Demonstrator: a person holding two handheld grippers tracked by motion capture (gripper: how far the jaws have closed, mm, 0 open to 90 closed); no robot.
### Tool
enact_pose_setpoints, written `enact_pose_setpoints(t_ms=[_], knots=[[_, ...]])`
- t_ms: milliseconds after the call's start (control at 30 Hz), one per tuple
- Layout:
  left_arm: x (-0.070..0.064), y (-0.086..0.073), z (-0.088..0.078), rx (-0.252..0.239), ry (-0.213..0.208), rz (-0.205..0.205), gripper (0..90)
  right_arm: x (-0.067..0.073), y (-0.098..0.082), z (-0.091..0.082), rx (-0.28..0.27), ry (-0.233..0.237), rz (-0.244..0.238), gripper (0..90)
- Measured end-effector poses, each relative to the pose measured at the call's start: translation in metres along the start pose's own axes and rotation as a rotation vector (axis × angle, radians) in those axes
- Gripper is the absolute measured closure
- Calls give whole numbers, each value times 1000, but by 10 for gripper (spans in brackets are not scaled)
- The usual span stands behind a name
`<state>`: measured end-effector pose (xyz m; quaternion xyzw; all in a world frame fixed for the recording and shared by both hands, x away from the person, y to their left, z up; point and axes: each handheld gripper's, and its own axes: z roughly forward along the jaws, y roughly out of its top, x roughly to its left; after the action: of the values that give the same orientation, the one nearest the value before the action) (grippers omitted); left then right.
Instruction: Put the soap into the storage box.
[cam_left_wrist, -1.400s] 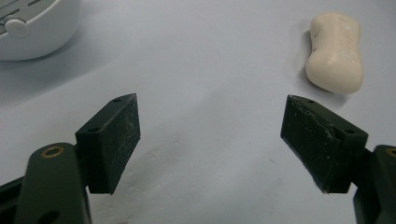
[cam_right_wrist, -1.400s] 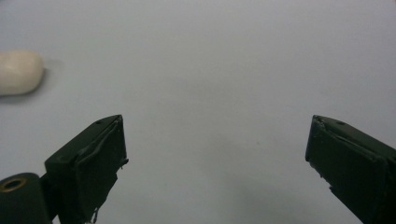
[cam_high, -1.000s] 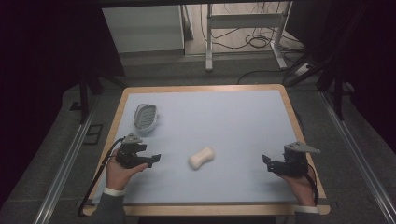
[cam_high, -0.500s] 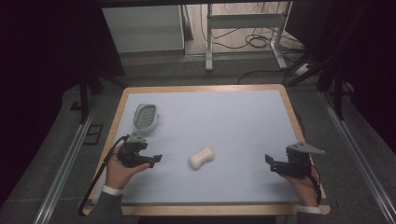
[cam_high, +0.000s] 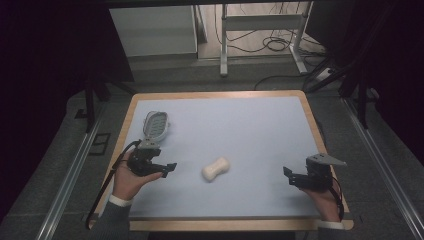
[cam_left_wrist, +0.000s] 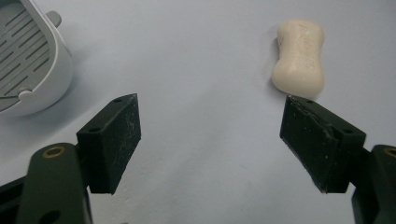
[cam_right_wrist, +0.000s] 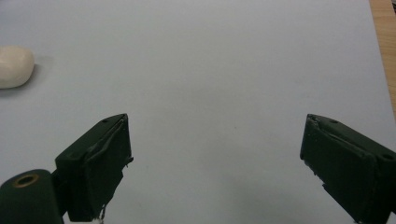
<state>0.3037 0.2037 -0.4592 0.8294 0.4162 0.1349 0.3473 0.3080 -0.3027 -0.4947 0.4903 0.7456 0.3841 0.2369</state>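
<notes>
Since the earlier frames the right hand-held gripper (cam_high: 289, 176) has dropped slightly nearer the counter's (cam_high: 240, 125) front edge; the left hand-held gripper (cam_high: 168, 169) is unmoved. Both jaws stand wide, holding nothing. The soap bar (cam_high: 216, 169) lies mid-counter. The soap dish (cam_high: 155, 124) is empty.

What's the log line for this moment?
left tool: open, near soap | right tool: open, idle | soap: on table | dish: empty

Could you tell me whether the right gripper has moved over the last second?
Yes. In the high view the right gripper has slid slightly back toward the table's near edge, away from the soap, which has stayed put.
</notes>
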Motion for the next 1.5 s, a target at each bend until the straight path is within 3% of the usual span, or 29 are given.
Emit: enact_pose_setpoints(t_ms=[333, 567, 967, 1500], knots=[[-11, 17, -9, -15, 5, 30, 210, -2, 0, -4, -8, -3, 7, 91], [-18, 27, -5, 1, 1, 58, 207, -2, -1, -6, -24, -18, 5, 99], [-26, 42, -1, 20, -2, 96, 203, -3, -1, -5, -13, -15, 6, 99], [-46, 58, 10, 39, -25, 152, 196, -3, -2, -5, -5, -20, 4, 99]])
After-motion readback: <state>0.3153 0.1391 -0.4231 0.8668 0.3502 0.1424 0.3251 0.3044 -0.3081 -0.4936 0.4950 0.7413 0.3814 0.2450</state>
